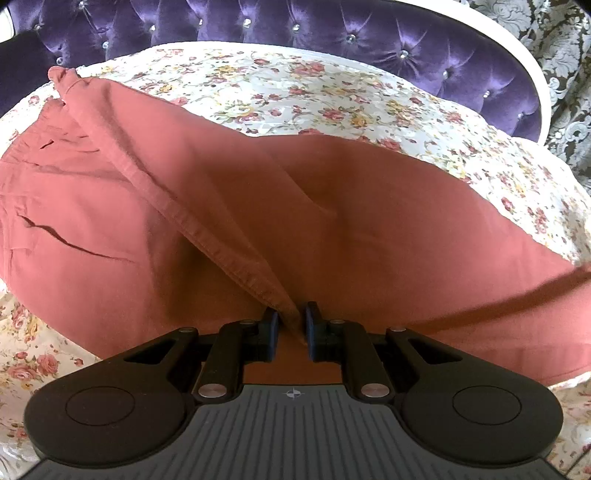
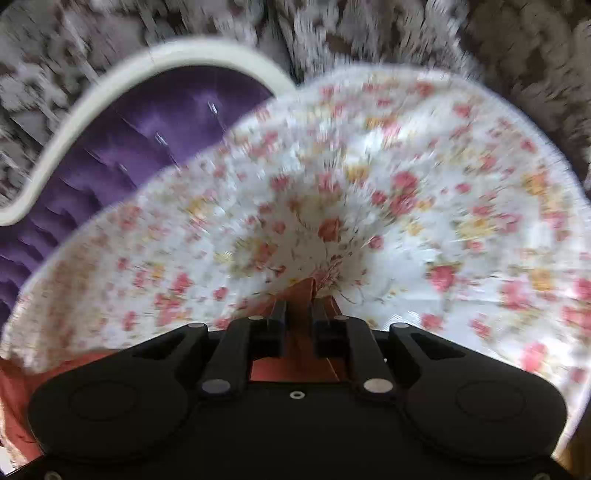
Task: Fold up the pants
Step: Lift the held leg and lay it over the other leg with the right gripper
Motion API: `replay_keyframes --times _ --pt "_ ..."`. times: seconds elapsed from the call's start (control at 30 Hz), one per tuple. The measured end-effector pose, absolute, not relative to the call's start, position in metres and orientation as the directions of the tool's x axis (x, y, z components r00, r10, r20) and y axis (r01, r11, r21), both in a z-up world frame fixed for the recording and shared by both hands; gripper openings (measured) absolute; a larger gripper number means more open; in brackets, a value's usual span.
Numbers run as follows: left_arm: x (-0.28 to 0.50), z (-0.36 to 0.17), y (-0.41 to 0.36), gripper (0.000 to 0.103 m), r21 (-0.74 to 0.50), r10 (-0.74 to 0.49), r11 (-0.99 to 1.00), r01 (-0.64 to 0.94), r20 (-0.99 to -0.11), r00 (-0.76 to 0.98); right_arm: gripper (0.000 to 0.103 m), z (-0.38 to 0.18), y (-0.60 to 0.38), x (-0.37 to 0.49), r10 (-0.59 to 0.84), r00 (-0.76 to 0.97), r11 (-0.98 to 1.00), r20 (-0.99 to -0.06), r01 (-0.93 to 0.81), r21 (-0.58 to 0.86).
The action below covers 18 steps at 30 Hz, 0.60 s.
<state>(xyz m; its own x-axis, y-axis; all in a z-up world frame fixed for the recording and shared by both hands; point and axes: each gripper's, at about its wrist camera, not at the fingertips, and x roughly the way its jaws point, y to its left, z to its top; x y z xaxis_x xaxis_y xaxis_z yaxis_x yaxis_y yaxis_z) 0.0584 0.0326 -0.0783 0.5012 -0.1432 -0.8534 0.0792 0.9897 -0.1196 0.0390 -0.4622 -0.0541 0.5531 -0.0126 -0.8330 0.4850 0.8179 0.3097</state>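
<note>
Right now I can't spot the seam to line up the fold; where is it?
In the left wrist view, the seam runs diagonally down the pants, ending between the left gripper fingers.

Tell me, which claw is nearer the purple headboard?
Hard to call. The left claw grips the pants with floral sheet between it and the headboard. The right claw also grips pants; its blurred view shows the headboard off to its left.

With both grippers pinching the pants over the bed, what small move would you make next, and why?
Probably carry both grips toward the waistband. The left gripper pinches a seamed edge of the pants, the right gripper pinches pants fabric too, and the pants sag unfolded over the floral bedsheet.
</note>
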Motion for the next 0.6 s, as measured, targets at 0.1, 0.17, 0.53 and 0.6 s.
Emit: replay_keyframes --times 0.1,0.17,0.53,0.6 --pt "0.057 -0.078 0.031 0.015 -0.106 -0.134 0.991 0.083 -0.852 0.507 0.031 -0.054 -0.457 0.029 -0.067 0.557 0.823 -0.828 0.499 0.27" --pt "0.056 -0.078 0.03 0.015 -0.1 -0.131 0.991 0.087 -0.851 0.509 0.038 -0.043 -0.448 0.013 -0.095 0.567 0.839 -0.818 0.488 0.241" --pt "0.057 -0.078 0.029 0.015 -0.09 -0.125 0.992 0.094 -0.851 0.51 0.052 -0.062 -0.425 -0.045 -0.023 0.497 0.841 -0.867 0.479 0.252" --pt "0.057 -0.078 0.029 0.015 -0.093 -0.127 0.991 0.093 -0.851 0.509 0.051 -0.067 -0.425 -0.045 -0.028 0.495 0.836 -0.868 0.487 0.251"
